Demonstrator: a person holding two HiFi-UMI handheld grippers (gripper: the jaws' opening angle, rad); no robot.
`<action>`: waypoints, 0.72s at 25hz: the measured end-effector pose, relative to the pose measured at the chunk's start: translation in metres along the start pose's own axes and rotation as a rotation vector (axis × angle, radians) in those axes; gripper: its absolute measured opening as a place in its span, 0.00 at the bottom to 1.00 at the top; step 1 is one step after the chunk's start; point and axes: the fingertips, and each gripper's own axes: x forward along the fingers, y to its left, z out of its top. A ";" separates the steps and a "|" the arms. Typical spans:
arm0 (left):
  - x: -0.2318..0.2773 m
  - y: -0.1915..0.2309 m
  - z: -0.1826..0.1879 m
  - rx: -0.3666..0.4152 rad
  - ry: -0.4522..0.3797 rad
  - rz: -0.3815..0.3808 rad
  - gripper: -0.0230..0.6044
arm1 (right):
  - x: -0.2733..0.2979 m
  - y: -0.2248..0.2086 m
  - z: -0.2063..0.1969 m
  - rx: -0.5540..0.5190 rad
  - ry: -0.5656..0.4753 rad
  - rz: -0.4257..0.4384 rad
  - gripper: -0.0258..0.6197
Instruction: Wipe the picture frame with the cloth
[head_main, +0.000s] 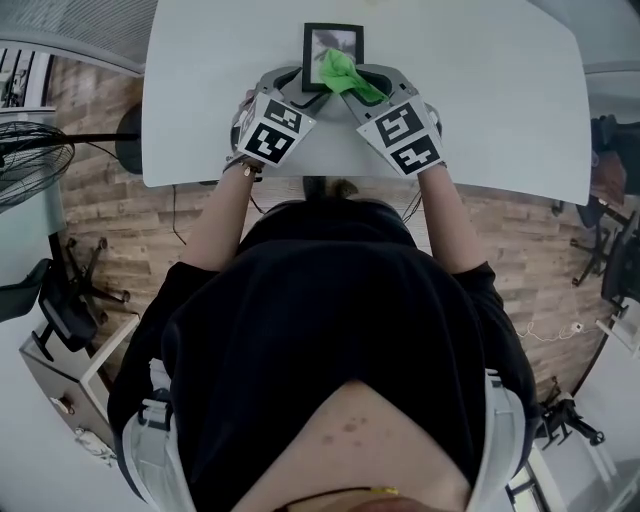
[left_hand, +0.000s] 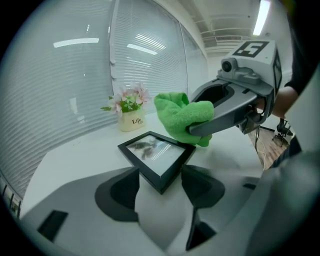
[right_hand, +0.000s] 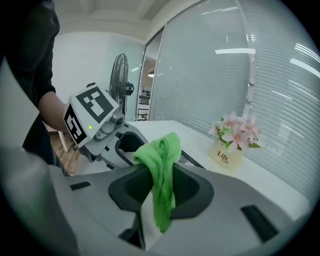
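A black picture frame (head_main: 333, 45) lies on the white table (head_main: 200, 110). In the left gripper view its near corner (left_hand: 152, 150) sits between the jaws of my left gripper (left_hand: 160, 168), whose tips press against the corner's two edges. A green cloth (right_hand: 160, 150) hangs bunched from my right gripper (right_hand: 163, 167), which is shut on it. In the head view my right gripper (head_main: 352, 82) holds the cloth (head_main: 345, 72) over the frame's lower right part, right beside my left gripper (head_main: 300, 80). From the left, the cloth (left_hand: 182, 120) touches the frame's far edge.
A small pot of pink flowers (left_hand: 131, 117) stands on the table by the window blinds, beyond the frame. A standing fan (head_main: 30, 160) and office chairs are on the wooden floor to the left. The table's near edge runs just under my wrists.
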 end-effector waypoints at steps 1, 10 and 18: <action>-0.002 0.002 0.002 -0.024 -0.023 0.011 0.46 | -0.004 -0.003 0.001 0.018 -0.013 -0.005 0.19; -0.047 -0.009 0.057 -0.101 -0.296 0.066 0.43 | -0.050 -0.022 0.033 0.108 -0.242 -0.080 0.19; -0.088 -0.015 0.108 -0.116 -0.478 0.112 0.38 | -0.096 -0.048 0.068 0.195 -0.477 -0.149 0.19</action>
